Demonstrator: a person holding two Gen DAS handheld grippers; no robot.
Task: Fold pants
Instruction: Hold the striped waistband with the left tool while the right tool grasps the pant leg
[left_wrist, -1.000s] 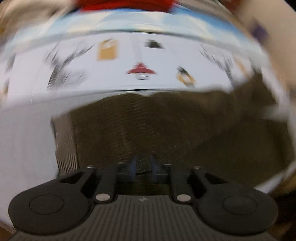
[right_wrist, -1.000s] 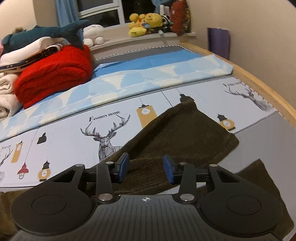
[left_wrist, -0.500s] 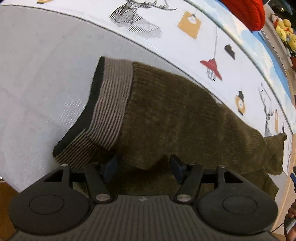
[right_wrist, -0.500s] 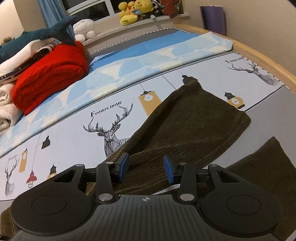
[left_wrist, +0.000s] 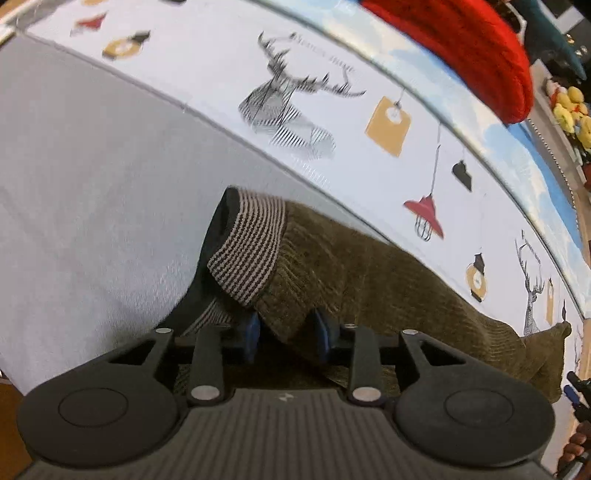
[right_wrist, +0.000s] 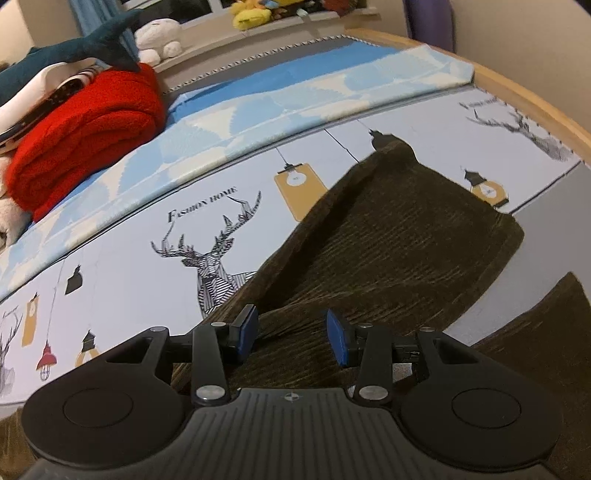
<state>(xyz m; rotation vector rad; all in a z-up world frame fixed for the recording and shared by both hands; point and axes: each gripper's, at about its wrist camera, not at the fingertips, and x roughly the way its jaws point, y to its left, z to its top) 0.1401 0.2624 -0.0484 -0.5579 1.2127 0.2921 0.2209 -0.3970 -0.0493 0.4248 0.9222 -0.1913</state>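
One pair of pants lay on one bed. One red blanket sat folded, with one shark toy above it. The right wrist view showed two full deer prints and two yellow lantern prints.

Right gripper pads apart over brown pants, not pinching. Red blanket far upper-left.
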